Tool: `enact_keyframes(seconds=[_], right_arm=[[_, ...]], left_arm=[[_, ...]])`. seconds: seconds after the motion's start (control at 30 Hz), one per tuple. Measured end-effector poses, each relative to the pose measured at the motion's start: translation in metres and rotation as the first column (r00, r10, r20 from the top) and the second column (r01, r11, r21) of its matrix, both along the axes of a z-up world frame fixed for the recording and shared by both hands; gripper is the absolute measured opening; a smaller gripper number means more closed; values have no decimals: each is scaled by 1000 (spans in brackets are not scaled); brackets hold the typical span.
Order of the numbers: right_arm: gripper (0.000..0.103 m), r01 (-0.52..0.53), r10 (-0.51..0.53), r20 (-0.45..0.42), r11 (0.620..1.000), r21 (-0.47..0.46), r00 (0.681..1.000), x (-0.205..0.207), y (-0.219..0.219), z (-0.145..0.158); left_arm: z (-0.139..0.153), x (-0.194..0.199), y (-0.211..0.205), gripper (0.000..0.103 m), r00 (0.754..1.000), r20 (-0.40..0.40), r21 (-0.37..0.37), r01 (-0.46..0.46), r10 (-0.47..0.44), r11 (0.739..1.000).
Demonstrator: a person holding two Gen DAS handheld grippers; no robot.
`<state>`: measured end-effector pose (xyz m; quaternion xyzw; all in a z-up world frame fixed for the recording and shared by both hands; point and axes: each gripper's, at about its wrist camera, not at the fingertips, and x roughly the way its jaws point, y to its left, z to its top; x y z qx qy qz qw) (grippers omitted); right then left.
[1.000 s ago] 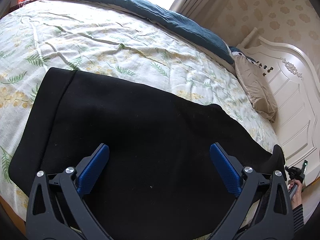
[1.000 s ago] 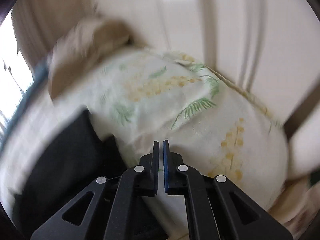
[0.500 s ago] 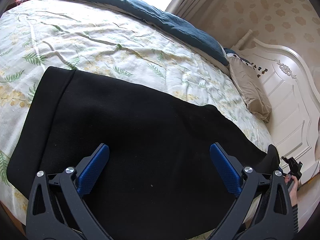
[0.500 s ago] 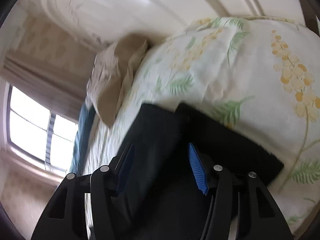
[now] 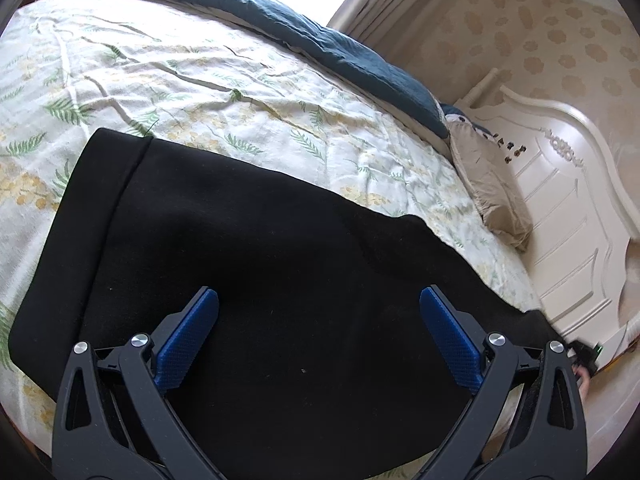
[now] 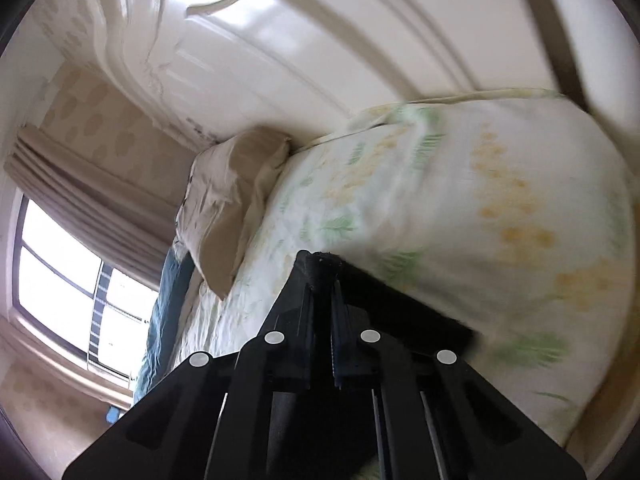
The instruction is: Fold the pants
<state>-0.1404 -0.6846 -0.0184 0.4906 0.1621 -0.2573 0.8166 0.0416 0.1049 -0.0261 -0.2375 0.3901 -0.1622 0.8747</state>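
The black pants (image 5: 248,264) lay flat on my bed, over the floral bedsheet (image 5: 192,80), which I take as the landmark. They stretched along the near edge of that sheet, with the waistband end toward its left side and the leg end reaching toward the white headboard (image 5: 568,216).

My left gripper (image 5: 318,334) hovered above the middle of the pants with its blue pads (image 5: 186,338) wide apart, and nothing was between them.

My right gripper (image 6: 322,276) was at the corner of the sheet nearest the headboard. Its jaws were pressed together on a small bunch of black cloth (the leg end of the pants, I believe). A beige pillow (image 6: 228,204) lay on the sheet beyond it, against the headboard, and a dark teal blanket (image 5: 320,44) ran along the far edge of the sheet.
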Motion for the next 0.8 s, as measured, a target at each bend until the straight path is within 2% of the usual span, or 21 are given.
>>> enact_keyframes(seconds=[0.07,0.13,0.23,0.37,0.5,0.67,0.77,0.8], right_arm=[[7,8,-7,-36,1000,19,999,-7,-3,-15],[7,13,-12,-28,999,43,1000,-12,-3,-23],[7,18,-18,0,999,35,1000,-16,0,-17],[6,17,-17,10,999,-27,1000,-28,9,-1],[6,15,-15,-45,1000,7,999,-28,1,-22],[6,17,-16,-33,999,28,999,-28,-2,-28],[13,17,-17,2,998,61,1000,-34,7,-21],[21,5,-5,12,998,56,1000,-36,15,-18]], left_arm=[[0,-1,1,100,1000,2,-12,-1,1,1000],[0,-1,0,100,1000,2,-3,4,-4,1000],[1,0,-2,100,1000,1,13,10,-10,1000],[1,-1,-1,100,1000,3,3,8,-8,1000],[0,-1,0,100,1000,6,-1,6,-6,1000],[1,-1,-3,100,1000,9,34,27,-27,999],[0,-1,-2,100,999,10,31,32,-32,999],[0,-1,-2,100,999,11,28,32,-32,999]])
